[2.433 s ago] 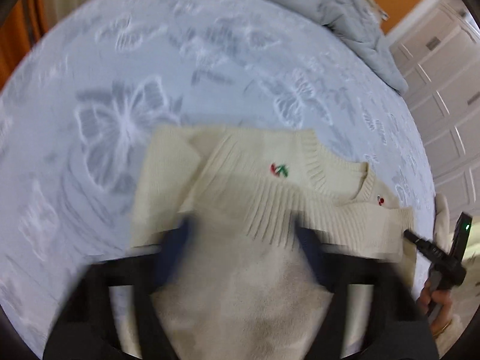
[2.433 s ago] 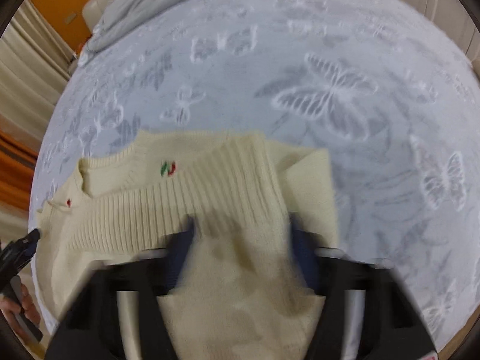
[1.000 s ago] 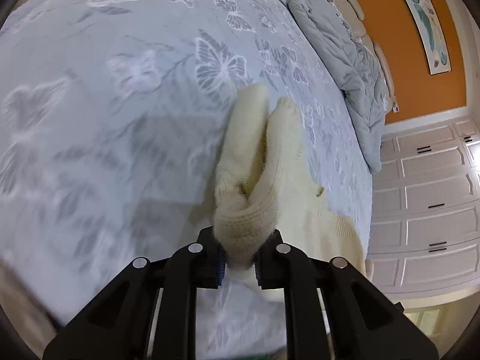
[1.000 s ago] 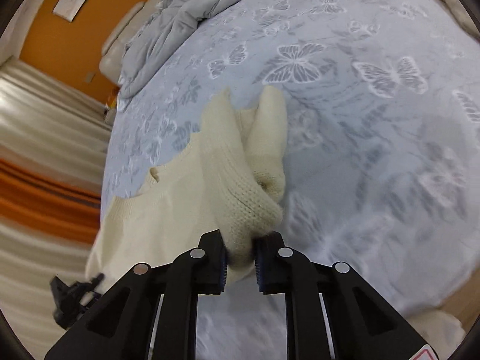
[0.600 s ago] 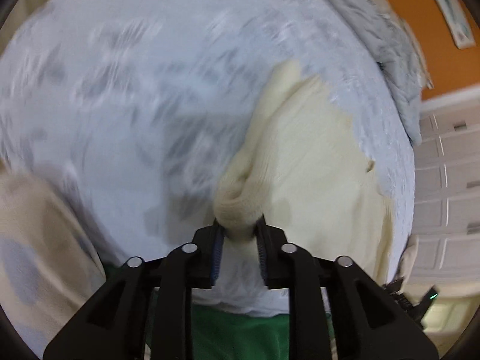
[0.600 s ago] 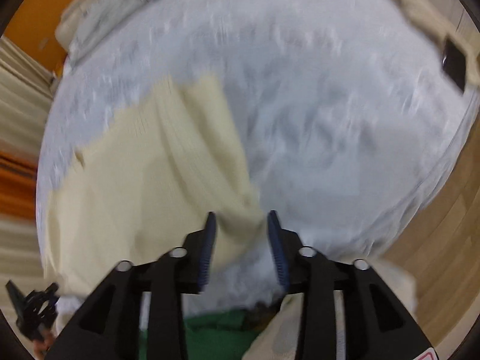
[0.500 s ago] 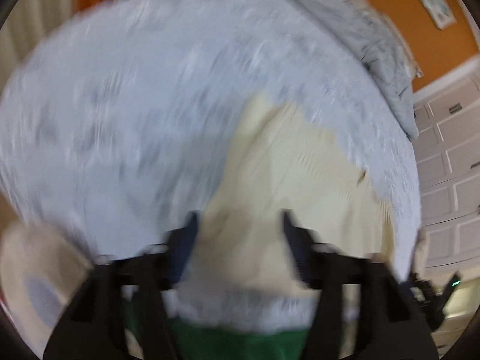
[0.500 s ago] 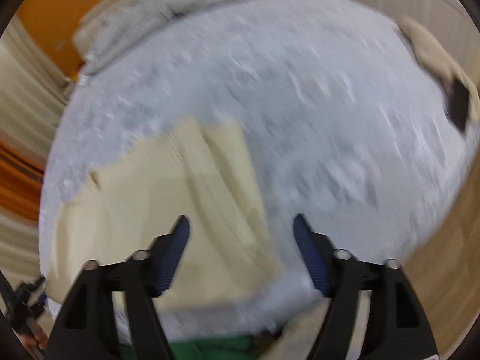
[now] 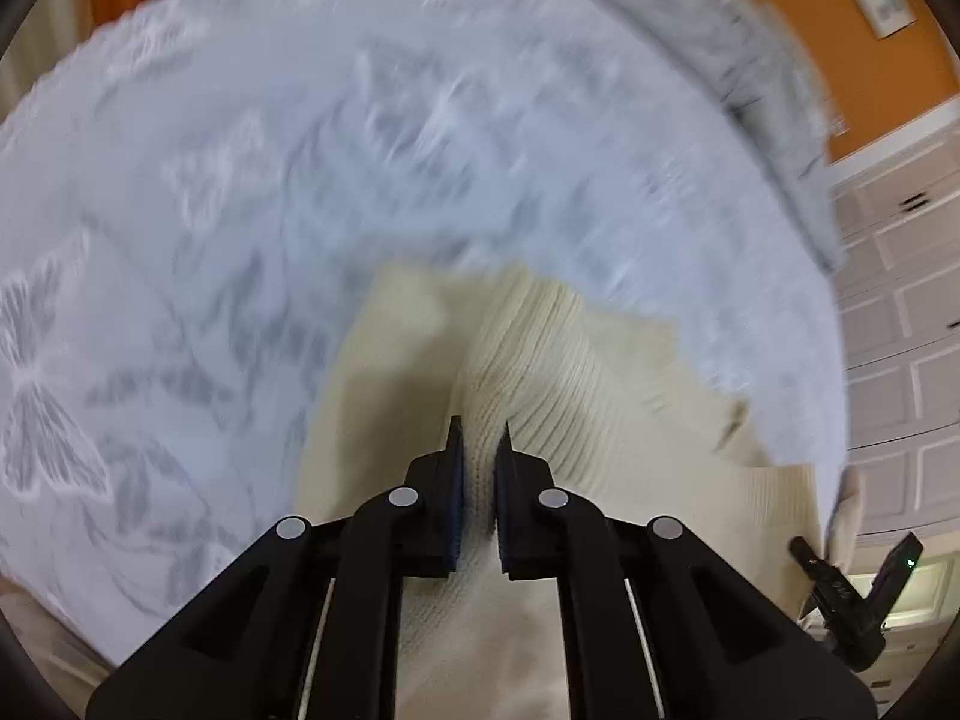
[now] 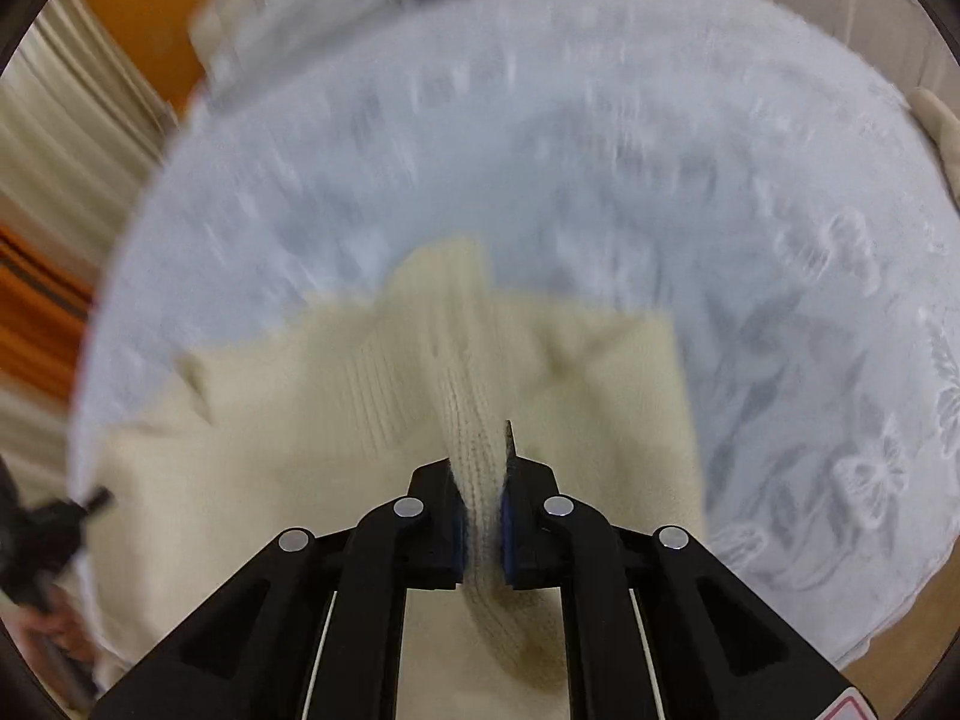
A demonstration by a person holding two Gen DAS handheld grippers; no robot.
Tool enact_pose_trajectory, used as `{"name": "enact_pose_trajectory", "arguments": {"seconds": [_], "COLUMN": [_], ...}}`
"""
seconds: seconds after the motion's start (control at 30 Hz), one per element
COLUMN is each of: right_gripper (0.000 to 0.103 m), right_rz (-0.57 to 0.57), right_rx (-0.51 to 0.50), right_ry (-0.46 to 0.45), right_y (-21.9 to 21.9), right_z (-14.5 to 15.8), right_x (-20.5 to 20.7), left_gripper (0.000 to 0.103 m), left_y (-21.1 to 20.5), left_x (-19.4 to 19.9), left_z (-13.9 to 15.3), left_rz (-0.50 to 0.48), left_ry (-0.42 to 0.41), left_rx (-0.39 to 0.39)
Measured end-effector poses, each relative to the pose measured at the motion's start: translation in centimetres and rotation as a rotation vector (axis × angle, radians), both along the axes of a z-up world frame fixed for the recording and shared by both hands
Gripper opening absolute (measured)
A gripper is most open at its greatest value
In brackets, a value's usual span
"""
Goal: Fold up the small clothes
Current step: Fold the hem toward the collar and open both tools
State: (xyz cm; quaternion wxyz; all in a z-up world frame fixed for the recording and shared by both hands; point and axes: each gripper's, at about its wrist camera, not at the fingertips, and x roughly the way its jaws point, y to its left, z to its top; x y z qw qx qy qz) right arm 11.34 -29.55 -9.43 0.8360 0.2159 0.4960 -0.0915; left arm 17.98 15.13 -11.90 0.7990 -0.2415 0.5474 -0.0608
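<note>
A bed [image 9: 252, 192] fills both views, covered by a pale blue-grey bedspread with white butterfly motifs, and a rumpled grey duvet [image 9: 762, 78] is bunched along its far edge below an orange wall. Both pictures are smeared by motion.

The cream knitted sweater [image 9: 612, 396] lies on the near part of the bed, mostly flat, with its ribbed band raised into a ridge where it is being gripped. In the right wrist view the same sweater [image 10: 270, 420] spreads away to the left of that ridge.

The left hand-held gripper [image 9: 478, 462] is closing, its jaws narrow, with a pinched fold of the ribbed knit between its blue pads. The right hand-held gripper [image 10: 482, 492] is likewise closing on a thick roll of knit that bulges out below the jaws (more fabric than one layer, by the look of it).

Judged from here, the main risk is an uneven fold. Each pinch gathers a bunched ridge rather than a clean edge, so lifting could drag several layers at once and leave the sweater crumpled. The soft knit could also creep out from between the pads if the two sides are pulled apart too firmly. The sweater sits near the bed's front edge, so a pull toward the person might slide it off.
</note>
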Motion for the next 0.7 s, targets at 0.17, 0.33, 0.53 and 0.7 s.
{"name": "enact_pose_trajectory", "arguments": {"seconds": [0.17,0.33,0.53,0.7], "right_gripper": [0.009,0.03,0.042,0.032], "right_rz": [-0.079,-0.099,-0.048,0.277], "right_rx": [0.048,0.008,-0.062,0.048], "right_ry": [0.002,0.157,-0.06,-0.024], "right_y": [-3.7,-3.8,0.6,11.5], "right_z": [-0.3,-4.7,2.8,2.0], "right_x": [-0.1,0.6,-2.8,-2.5], "left_gripper": [0.008,0.013,0.013,0.013], "left_y": [-1.3,-2.4,-3.0,-4.8], "left_x": [1.6,2.8,-0.1,-2.6], "left_z": [0.5,-3.5,1.4,2.3], "left_rz": [-0.053,-0.06,-0.084,-0.134], "left_ry": [-0.049,0.02,-0.082,-0.065], "left_rx": [0.077,0.19,0.29,0.278]}}
